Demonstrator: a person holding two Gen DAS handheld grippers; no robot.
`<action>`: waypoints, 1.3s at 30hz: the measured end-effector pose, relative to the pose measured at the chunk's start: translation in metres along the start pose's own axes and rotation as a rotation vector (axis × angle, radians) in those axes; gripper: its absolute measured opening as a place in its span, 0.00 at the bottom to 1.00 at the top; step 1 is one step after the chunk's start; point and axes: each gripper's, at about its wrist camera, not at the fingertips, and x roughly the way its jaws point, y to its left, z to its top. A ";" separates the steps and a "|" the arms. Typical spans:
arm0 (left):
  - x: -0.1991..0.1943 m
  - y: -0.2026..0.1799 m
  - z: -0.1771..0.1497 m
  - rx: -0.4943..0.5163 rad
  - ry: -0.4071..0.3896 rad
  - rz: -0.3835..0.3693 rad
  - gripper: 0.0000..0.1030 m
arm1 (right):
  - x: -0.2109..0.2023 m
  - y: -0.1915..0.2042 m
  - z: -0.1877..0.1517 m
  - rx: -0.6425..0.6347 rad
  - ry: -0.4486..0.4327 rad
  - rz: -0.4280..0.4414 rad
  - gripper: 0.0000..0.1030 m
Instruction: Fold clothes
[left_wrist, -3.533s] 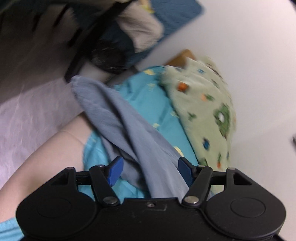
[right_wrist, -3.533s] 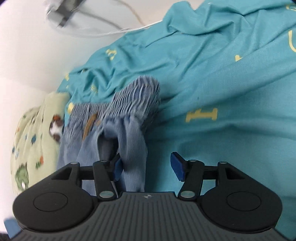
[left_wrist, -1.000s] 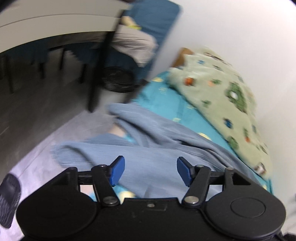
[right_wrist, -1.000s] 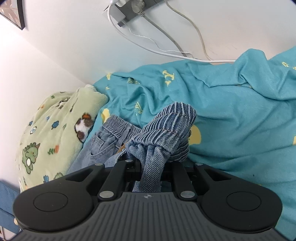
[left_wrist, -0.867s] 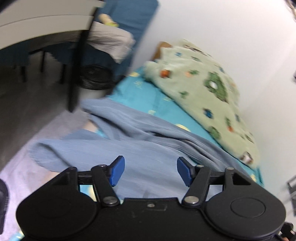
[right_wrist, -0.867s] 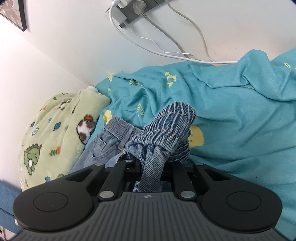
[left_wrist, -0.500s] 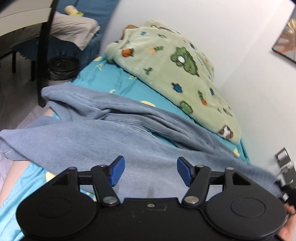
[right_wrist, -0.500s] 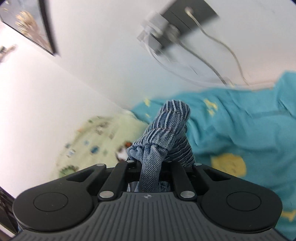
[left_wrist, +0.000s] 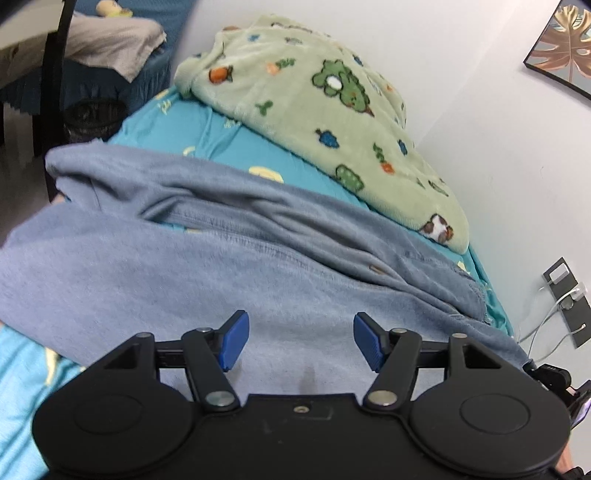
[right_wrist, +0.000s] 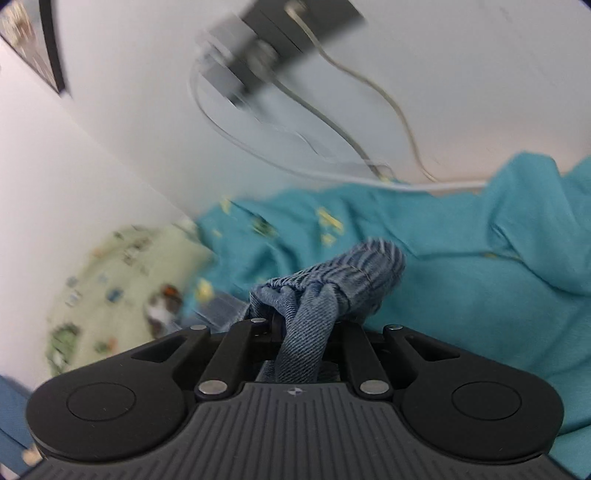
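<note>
The blue trousers (left_wrist: 258, 258) lie stretched across the bed, over the teal sheet (left_wrist: 207, 129), with the two legs running side by side toward the bed's edge and the waist end drawn off to the right; I read that as the garment being pulled out long so it can be laid flat before a fold. That is why my right hand-held gripper (right_wrist: 303, 325) has the gathered waistband (right_wrist: 332, 284) bunched in it: its jaws are pressed together on the denim, a strip of cloth runs down between them toward the body of the tool, and the ribbed elastic pokes up beyond. It holds that end raised a little above the sheet, near the wall with the socket and trailing cables (right_wrist: 273, 62). My left hand-held gripper (left_wrist: 299, 343) is about halfway open, its blue pads (left_wrist: 234, 339) standing over the broad middle of the cloth with nothing pinched; whether the tips brush the fabric I cannot tell. To my mind it is placed to take hold of a leg next. Beyond the trousers, a green fleece blanket (left_wrist: 325, 99) with animal prints lies against the wall, apart from the work.
</note>
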 end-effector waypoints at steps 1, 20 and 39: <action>0.002 0.001 -0.001 0.004 0.002 0.004 0.58 | 0.003 -0.003 -0.001 -0.008 0.010 -0.010 0.08; -0.005 0.030 -0.005 -0.069 -0.034 -0.028 0.58 | -0.099 0.079 -0.017 -0.224 -0.083 -0.062 0.60; -0.013 0.052 0.002 -0.167 -0.085 -0.008 0.58 | -0.097 0.192 -0.184 -0.557 0.285 0.338 0.58</action>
